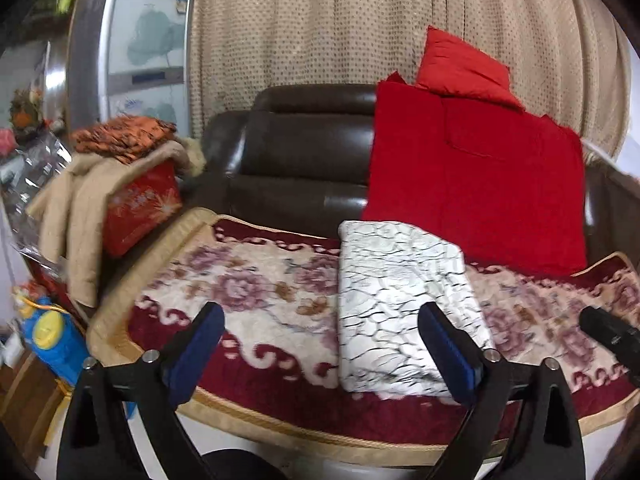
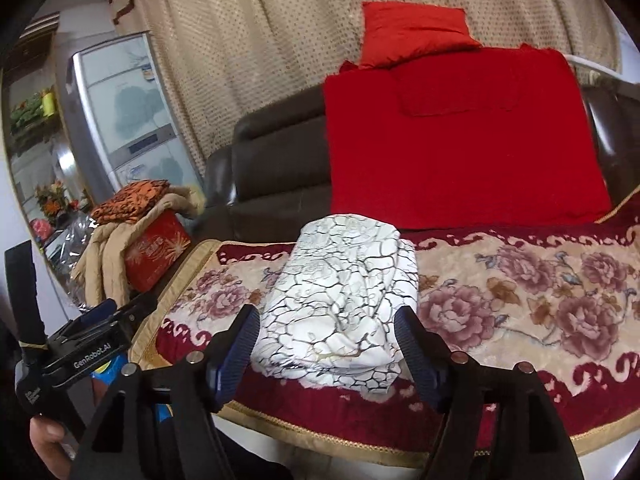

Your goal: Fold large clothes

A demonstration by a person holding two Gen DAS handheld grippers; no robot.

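Readable in white: "GenRobot.AI", printed on the black body of the left gripper (image 2: 102, 314), seen low and far to the left of the right gripper's fingers. Gold lettering on the red box (image 2: 158, 250) beyond it, up-left, too small to read.

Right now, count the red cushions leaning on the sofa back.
2. The large red cushion leans on the sofa backrest behind the folded white garment. The small red cushion sits on top of it, against the curtain. Others may be hidden.
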